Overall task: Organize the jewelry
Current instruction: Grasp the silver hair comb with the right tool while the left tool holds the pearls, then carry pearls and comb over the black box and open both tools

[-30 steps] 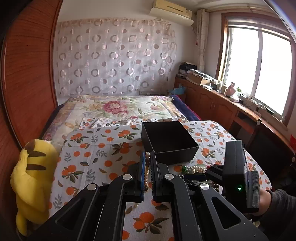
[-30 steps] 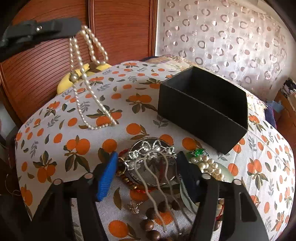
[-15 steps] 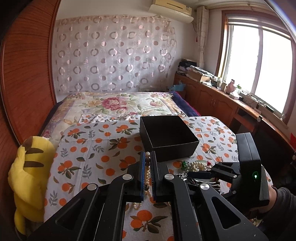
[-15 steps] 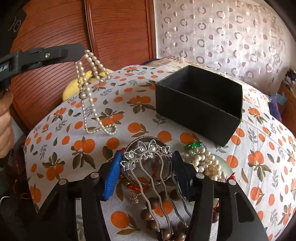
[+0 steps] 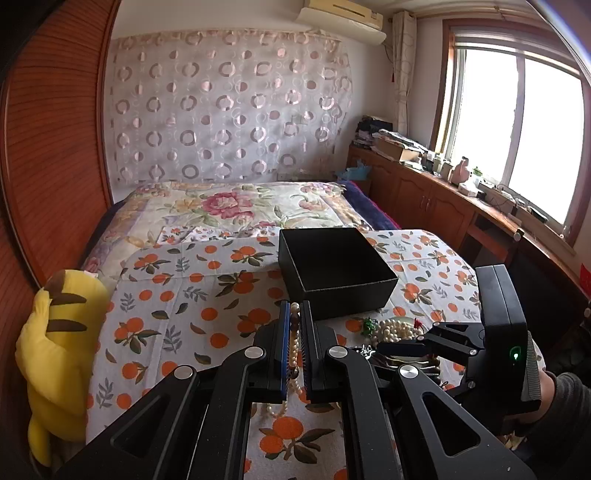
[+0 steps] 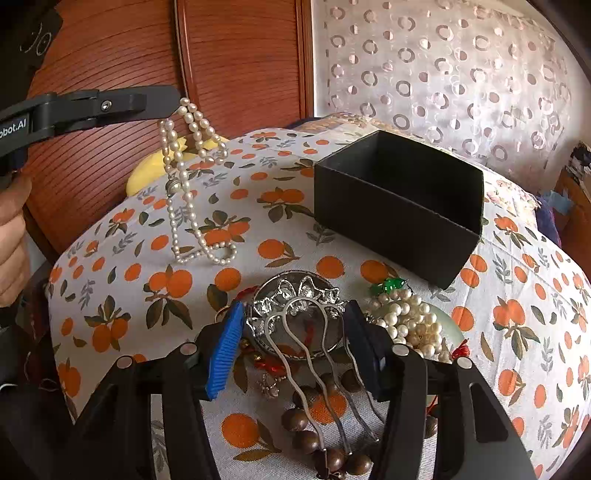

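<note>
1. Bedroom lit by daylight from a wide window [image 5: 517, 122] on the right.
2. Reddish wood wardrobe [image 5: 48, 147] on the left.
3. Sheer circle-patterned curtain [image 5: 229, 107] covers the far wall; air conditioner [image 5: 343, 20] above.
4. Bed [image 5: 236, 206] with floral quilt.
5. Wooden cabinets [image 5: 424, 199] below the window.

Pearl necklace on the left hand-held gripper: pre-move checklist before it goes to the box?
1. Left hand-held gripper shut on pearl necklace: ok.
2. Necklace clear of the cloth: not ok, its lower loop lies on the orange-print cloth.
3. Black box open and empty: ok.
4. Path to the box free: ok.
5. Right hand-held gripper astride the silver hair comb; grip: cannot tell.
</note>
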Motion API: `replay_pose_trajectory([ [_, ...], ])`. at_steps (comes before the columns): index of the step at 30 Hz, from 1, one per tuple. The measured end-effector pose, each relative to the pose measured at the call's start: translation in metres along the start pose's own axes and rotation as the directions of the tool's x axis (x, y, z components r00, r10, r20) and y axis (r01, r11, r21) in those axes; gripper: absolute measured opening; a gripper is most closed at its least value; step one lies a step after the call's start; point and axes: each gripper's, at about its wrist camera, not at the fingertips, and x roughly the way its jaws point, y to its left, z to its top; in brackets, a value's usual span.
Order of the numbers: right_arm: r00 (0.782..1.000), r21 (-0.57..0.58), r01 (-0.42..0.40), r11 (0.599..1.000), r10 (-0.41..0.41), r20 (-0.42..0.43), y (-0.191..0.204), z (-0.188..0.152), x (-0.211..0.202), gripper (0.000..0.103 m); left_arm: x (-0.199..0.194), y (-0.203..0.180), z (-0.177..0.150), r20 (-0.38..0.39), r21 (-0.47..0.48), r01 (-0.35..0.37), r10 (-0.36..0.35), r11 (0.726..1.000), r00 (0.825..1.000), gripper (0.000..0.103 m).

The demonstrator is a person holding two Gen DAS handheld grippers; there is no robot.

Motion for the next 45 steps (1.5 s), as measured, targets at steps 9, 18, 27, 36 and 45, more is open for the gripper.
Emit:
replay_pose_trajectory([
  [9, 0.999, 0.006, -0.051, 0.999, 0.051, 0.017, 0.002, -0.001, -0.014, 0.041, 0.0, 0.0, 0.0, -0.001, 0.0, 0.0, 0.0, 1.0, 1.0, 0.005],
  [18, 0.999, -0.003, -0.039, 0.999, 0.039, 0.037, 0.0, 0.004, -0.023, 0.023, 0.001, -0.002, -0.002, 0.0, 0.001, 0.001, -0.001, 1.0, 1.0, 0.005],
  [27, 0.996, 0.005, 0.004, 1.0, -0.004, 0.088, -0.009, 0.013, -0.042, 0.012, 0.002, -0.004, -0.003, -0.001, 0.004, 0.003, -0.003, 1.0, 1.0, 0.005],
  [36, 0.993, 0.013, 0.025, 1.0, -0.026, 0.117, -0.017, 0.021, -0.052, 0.009, 0.006, -0.014, -0.003, -0.003, 0.012, 0.008, -0.008, 1.0, 1.0, 0.005],
  [45, 0.987, 0.0, 0.059, 0.998, -0.058, 0.151, -0.025, 0.037, -0.066, 0.005, 0.006, -0.017, 0.019, 0.023, 0.019, 0.019, -0.02, 1.0, 1.0, 0.005],
])
